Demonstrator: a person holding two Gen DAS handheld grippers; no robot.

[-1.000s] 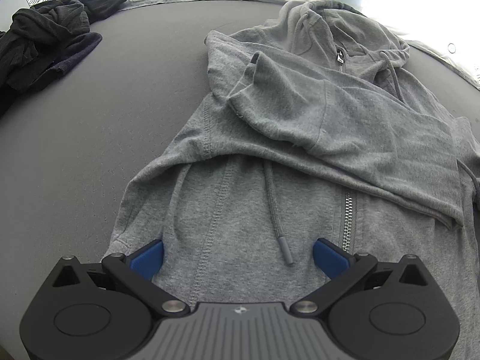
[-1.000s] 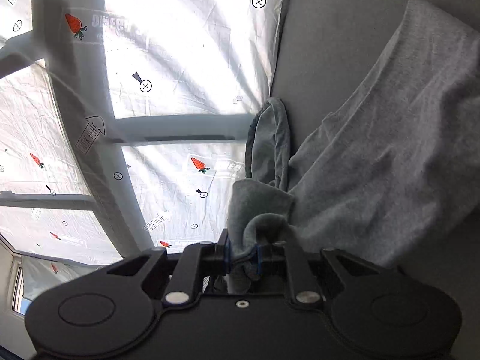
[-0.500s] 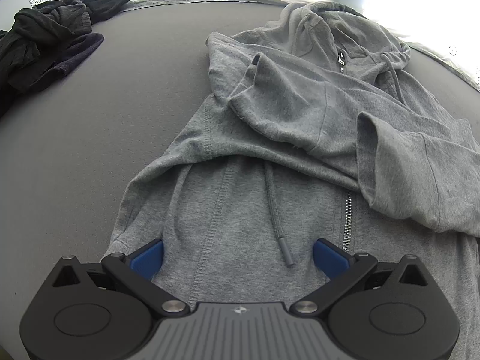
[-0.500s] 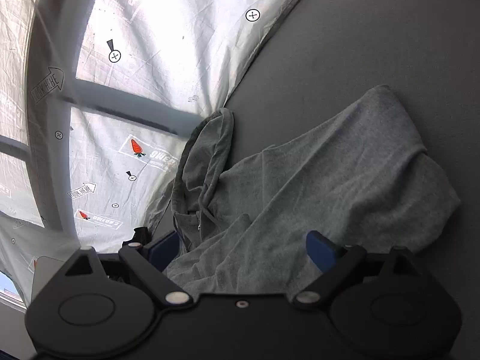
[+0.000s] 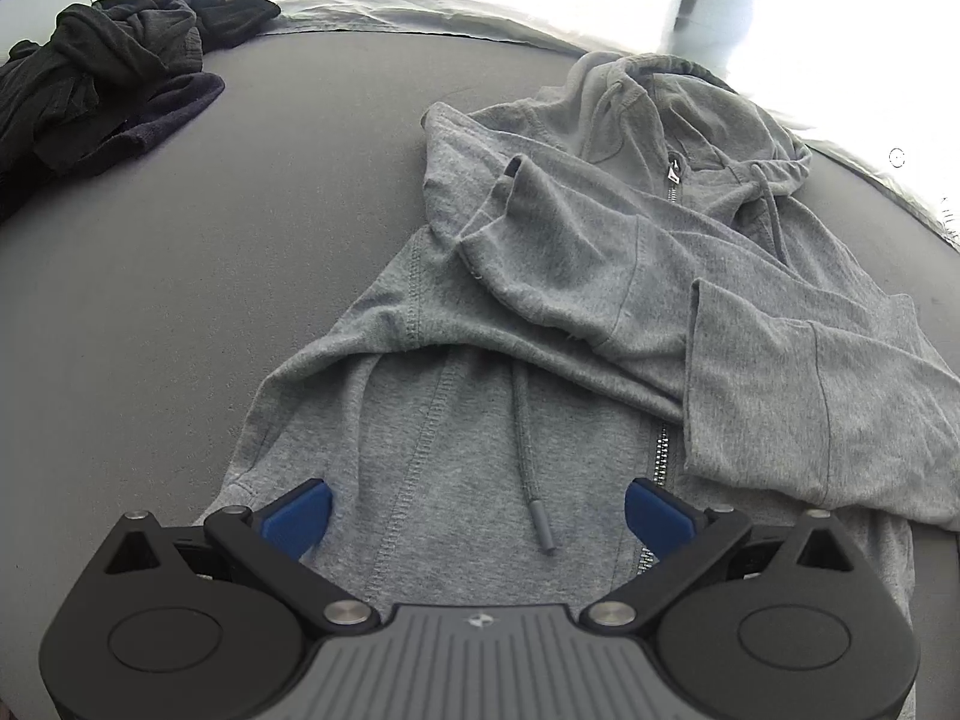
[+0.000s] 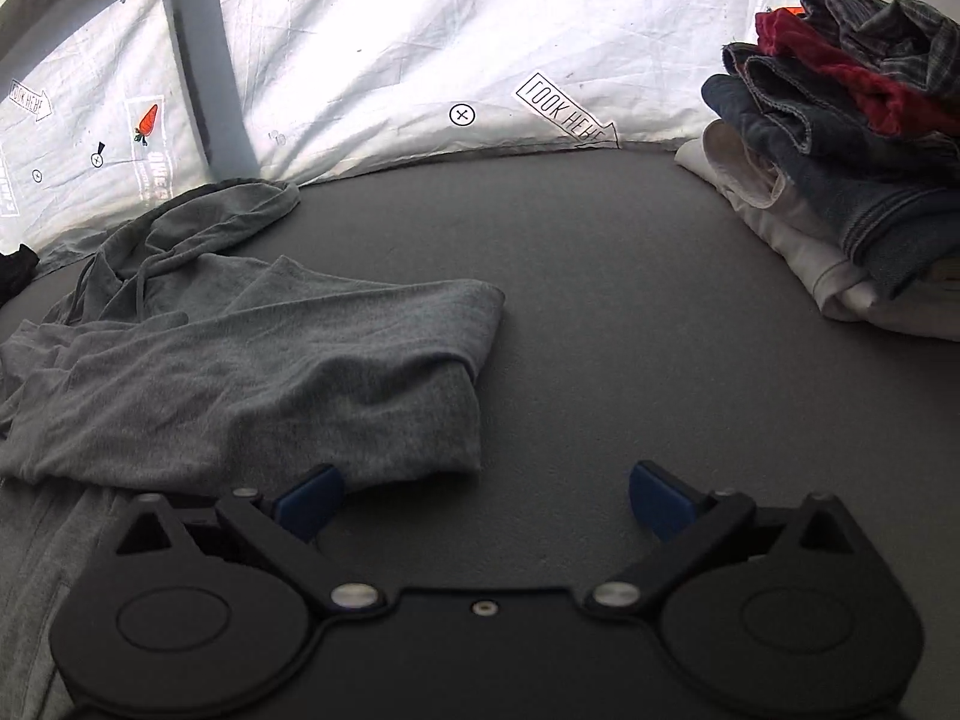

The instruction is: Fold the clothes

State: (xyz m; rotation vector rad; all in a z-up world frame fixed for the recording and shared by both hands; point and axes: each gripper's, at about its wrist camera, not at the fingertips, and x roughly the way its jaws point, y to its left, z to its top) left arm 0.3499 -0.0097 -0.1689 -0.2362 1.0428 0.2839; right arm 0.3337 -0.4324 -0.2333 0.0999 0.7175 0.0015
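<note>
bare grey tabletop between hoodie and folded stack — dark clothes pile far left.

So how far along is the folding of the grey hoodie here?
Both sleeves of the grey hoodie lie folded across its front. Nothing is in hand: left gripper and right gripper are open. The body fold remains, then perhaps moving it to the folded stack.

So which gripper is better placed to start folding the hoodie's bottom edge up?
Probably the left gripper: it hangs open over the grey hoodie near its bottom edge. The right gripper, also open, faces mostly bare table.
</note>
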